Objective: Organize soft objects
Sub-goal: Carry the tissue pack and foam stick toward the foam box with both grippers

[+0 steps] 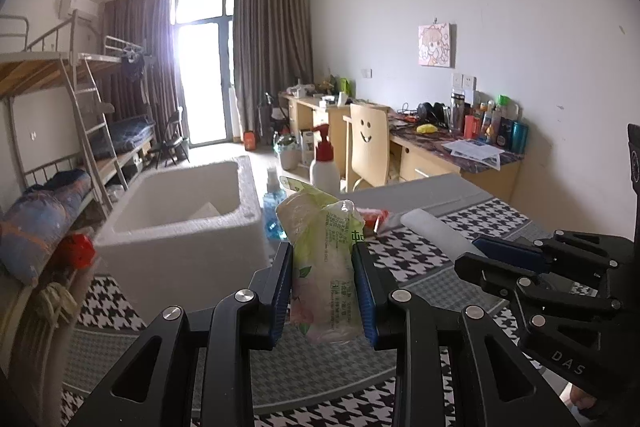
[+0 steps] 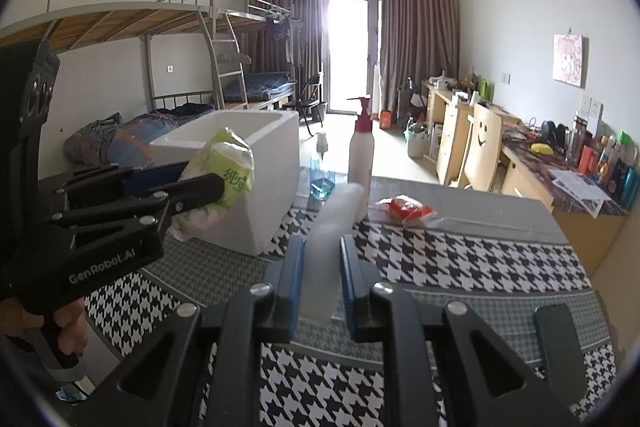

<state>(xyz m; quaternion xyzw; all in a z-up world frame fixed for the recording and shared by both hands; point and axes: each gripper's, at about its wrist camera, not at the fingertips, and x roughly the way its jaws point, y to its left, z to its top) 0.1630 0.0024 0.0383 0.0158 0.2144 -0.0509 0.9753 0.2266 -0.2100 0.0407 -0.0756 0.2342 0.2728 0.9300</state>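
Though lifted—tissue pack between left hand-held gripper

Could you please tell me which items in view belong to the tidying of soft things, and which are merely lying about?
Part of the job:
green tissue pack, held in the left hand-held gripper
white foam roll, held in the right hand-held gripper
white foam box
red packet

Lying about:
white pump bottle
blue spray bottle

White walls; bunk bed left, desks right, bright curtained balcony door ahead.
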